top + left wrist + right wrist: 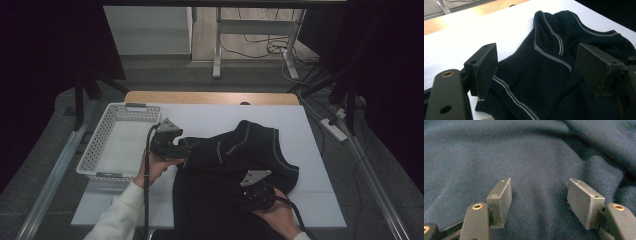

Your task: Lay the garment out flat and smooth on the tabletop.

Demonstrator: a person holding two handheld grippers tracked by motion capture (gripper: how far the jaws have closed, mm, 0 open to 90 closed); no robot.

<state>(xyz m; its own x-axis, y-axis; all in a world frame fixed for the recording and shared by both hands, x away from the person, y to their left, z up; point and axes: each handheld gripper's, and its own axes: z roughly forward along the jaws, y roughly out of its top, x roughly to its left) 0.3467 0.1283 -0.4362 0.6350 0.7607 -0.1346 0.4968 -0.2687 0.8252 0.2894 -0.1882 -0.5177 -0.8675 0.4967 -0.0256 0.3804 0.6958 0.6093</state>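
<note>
Nearest the person, the right gripper (pixel 254 191) sits low on the dark sweater (pixel 235 175). Its jaws are spread wide over the cloth and hold nothing; in the right gripper view the fabric (pixel 529 157) lies flat between them. The left gripper (pixel 186 150) is at the sweater's left edge. Its jaws are wide too, with the ribbed edge with its pale stitching (pixel 509 93) lying between them, not pinched.

The sweater lies rumpled on the white counter (pixel 200 117). Its long way runs from the near edge, where it hangs over toward the person, up and away to the far right. The bunched part with pale stitch lines (pixel 240 137) points to the far side.

Just left of the sweater stands a white basket (pixel 102 142) with holes in its walls. It sits at the counter's left edge.

Farther back a strip of wood (pixel 210 97) shows past the white top. Behind that is a gray floor, a metal frame's white legs (pixel 217 45) and loose cables (pixel 270 47). Dark curtains (pixel 45 50) hang on both sides.
</note>
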